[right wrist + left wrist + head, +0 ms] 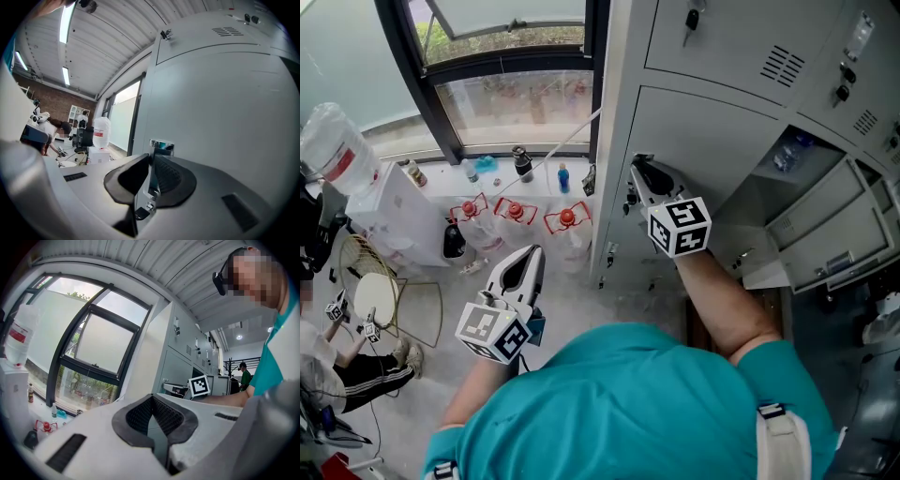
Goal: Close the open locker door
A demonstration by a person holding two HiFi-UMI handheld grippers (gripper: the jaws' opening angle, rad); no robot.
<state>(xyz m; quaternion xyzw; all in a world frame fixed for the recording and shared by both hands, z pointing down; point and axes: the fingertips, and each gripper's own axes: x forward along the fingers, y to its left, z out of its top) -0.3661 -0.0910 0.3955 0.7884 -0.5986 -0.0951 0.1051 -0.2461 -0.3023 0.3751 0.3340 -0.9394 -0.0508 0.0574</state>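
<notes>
The grey locker door [708, 141] stands partly open in front of me, and behind its right edge I see the open compartment [797, 159] with a water bottle inside. My right gripper [638, 171] is at the door's left edge, shut on the small chrome latch [158, 146], which sits between the dark pads [171, 176]. The door's flat face [225, 103] fills the right gripper view. My left gripper [531, 257] hangs lower left, away from the lockers, over the floor. Its jaws meet at the tips [152, 398] with nothing between them.
More lockers [741, 42] stand above and to the right, some with keys, and further open compartments [830, 234] lie lower right. Red-capped water jugs [516, 210] and bottles stand below the window [520, 103]. A water dispenser [389, 211] and a seated person [352, 370] are at left.
</notes>
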